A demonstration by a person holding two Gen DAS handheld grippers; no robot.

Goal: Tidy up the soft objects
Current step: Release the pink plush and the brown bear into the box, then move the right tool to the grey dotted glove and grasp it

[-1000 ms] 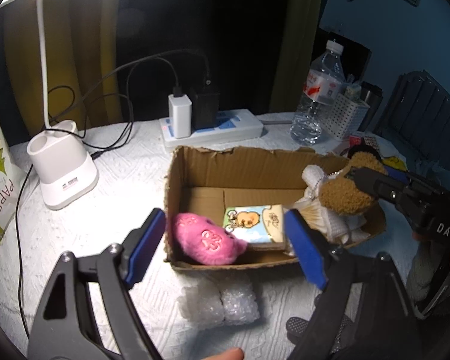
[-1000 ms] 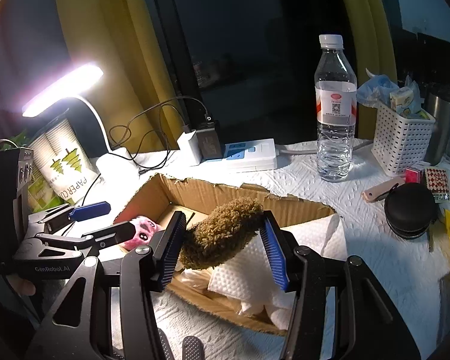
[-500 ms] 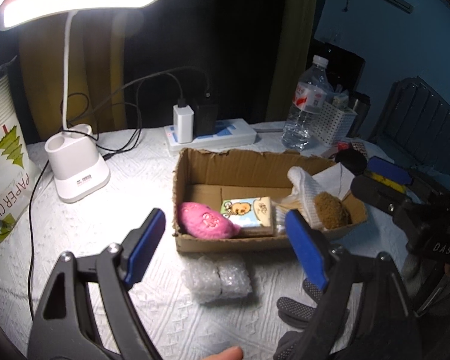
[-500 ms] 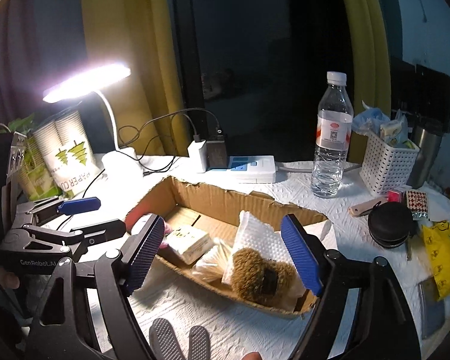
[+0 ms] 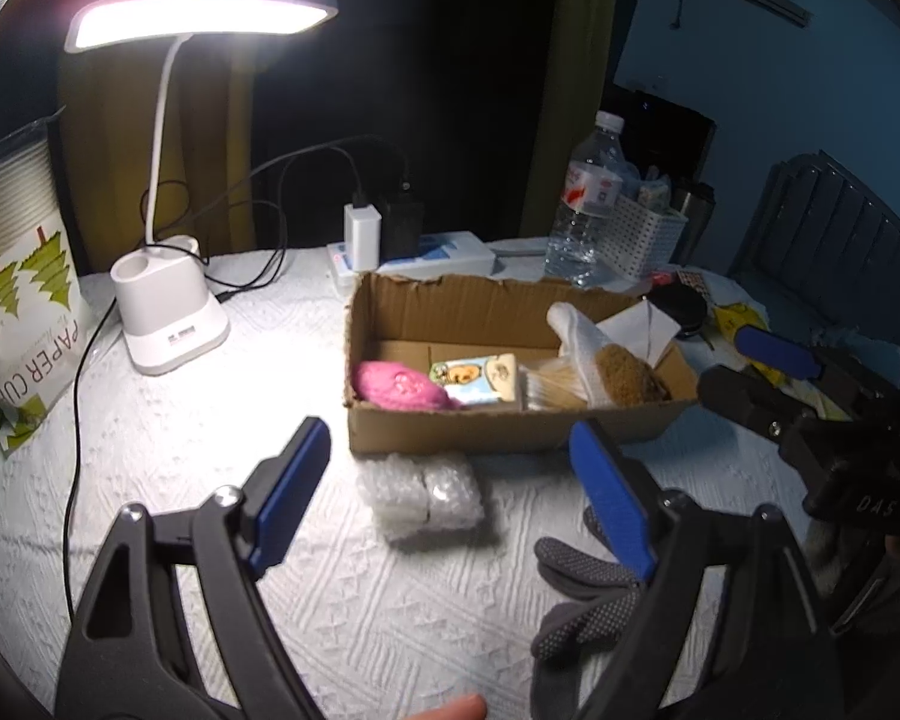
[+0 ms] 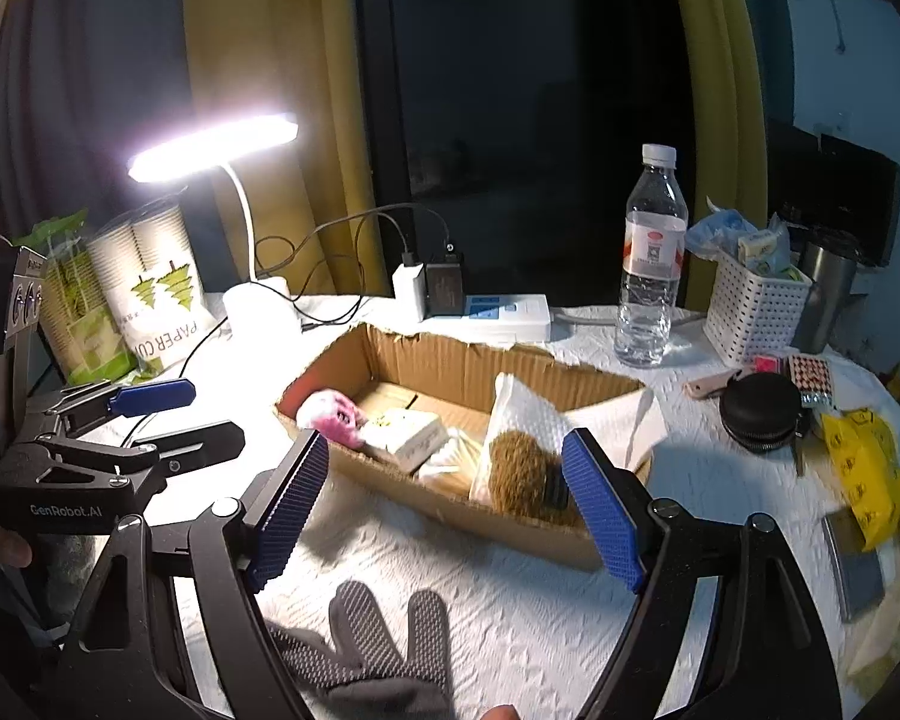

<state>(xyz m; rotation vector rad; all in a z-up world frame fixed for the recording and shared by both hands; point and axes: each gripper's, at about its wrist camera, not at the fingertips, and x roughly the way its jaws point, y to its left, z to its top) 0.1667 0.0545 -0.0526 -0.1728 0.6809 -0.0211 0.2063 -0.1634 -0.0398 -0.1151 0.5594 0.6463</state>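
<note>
A torn cardboard box [image 5: 510, 426] on the white cloth holds a pink plush [image 5: 399, 384], a cartoon tissue pack [image 5: 477, 381], a white foam sheet [image 5: 576, 330] and a brown furry toy [image 5: 624, 375]. My left gripper [image 5: 450, 462] hovers open short of the box, above a bubble-wrap bundle [image 5: 423, 495], with nothing between its pads. My right gripper [image 6: 447, 462] is wide open and empty, short of the box's [image 6: 450, 360] near wall; the brown toy [image 6: 519, 474] lies inside the box beyond it. A grey dotted glove [image 6: 378, 648] lies on the cloth below it.
A lit desk lamp [image 5: 171, 324] and a paper-cup sleeve [image 5: 24, 324] stand at the left. Behind the box are a power strip [image 6: 498, 312], a water bottle [image 6: 651, 276] and a white basket [image 6: 756, 306]. A black round case [image 6: 759, 408] and a yellow bag [image 6: 867, 474] lie at the right.
My right gripper opened and let go of the brown toy, which now lies in the box. Both grippers drew back from the box, so more of the table shows.
</note>
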